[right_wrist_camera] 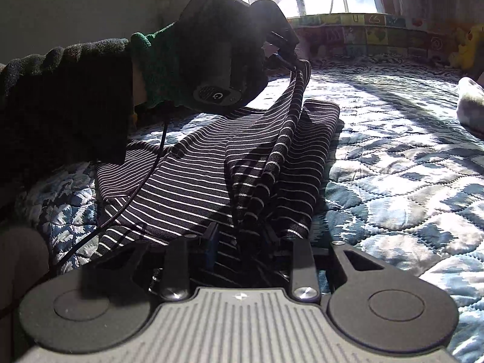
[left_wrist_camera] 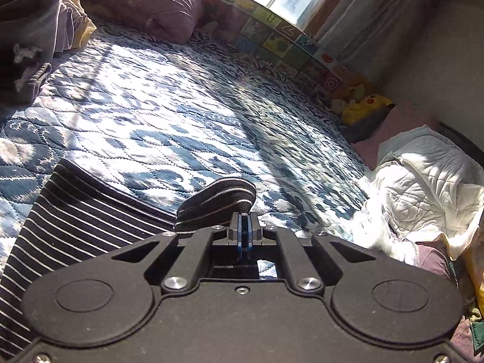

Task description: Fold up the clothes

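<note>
Striped top [right_wrist_camera: 211, 163] lies on the quilt [right_wrist_camera: 393, 166], one edge lifted taut. Left claw [left_wrist_camera: 244, 211] at twelve o'clock pinches a fold, right claw [right_wrist_camera: 257, 236] at six clamps the hem, likely to carry it across.

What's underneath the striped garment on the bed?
The striped garment lies on the blue patterned quilt, which shows all around it. Whether anything else sits beneath the fabric is hidden.

Shirt [right_wrist_camera: 193, 166] showing black with thin white stripes; quilt [left_wrist_camera: 187, 96] showing blue-white floral print; pillow [left_wrist_camera: 145, 3] showing mauve.
</note>
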Motion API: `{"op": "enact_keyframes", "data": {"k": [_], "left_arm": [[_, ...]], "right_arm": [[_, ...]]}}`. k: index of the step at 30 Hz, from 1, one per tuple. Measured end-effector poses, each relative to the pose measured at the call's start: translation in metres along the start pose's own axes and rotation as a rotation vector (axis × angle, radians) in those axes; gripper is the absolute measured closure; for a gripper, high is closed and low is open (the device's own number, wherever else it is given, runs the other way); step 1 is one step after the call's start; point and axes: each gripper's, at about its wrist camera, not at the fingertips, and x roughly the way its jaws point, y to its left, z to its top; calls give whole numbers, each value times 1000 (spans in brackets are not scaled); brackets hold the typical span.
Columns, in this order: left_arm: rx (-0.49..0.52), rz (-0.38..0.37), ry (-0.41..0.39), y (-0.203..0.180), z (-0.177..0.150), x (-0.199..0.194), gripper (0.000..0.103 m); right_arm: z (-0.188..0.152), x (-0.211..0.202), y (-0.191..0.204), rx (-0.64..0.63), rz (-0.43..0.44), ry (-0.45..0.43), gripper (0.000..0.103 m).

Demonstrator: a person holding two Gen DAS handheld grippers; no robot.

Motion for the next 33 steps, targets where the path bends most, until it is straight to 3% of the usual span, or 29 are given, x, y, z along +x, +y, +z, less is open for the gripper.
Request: {"op": "enact_keyframes", "data": {"k": [5, 7, 9, 14, 21, 24, 27, 30, 33], "left_arm": [[52, 57, 25, -11, -10, 23, 101], [101, 69, 86, -17, -16, 40, 101], [168, 65, 188, -22, -23, 56, 92], [209, 33, 101, -10, -17, 27, 91], [412, 44, 132, -20, -18, 26, 91], [448, 39, 156, -31, -20, 44, 91], [480, 91, 200, -37, -24, 75, 91], [467, 157, 243, -33, -25, 106, 91], [416, 161, 239, -32, -16, 112, 91]], "right_arm": [[0, 0, -13, 117, 42, 5, 72], [1, 1, -18, 160, 55, 6, 72], [1, 1, -25, 217, 70, 6, 72], [-1, 1, -38, 331, 105, -2, 72], [-4, 0, -41, 351, 99, -11, 81], [-5, 0, -42, 351, 108, -3, 85], [-6, 0, -44, 368, 120, 3, 87], [-7, 2, -47, 382, 124, 8, 88], [-8, 5, -49, 393, 128, 15, 88]]}}
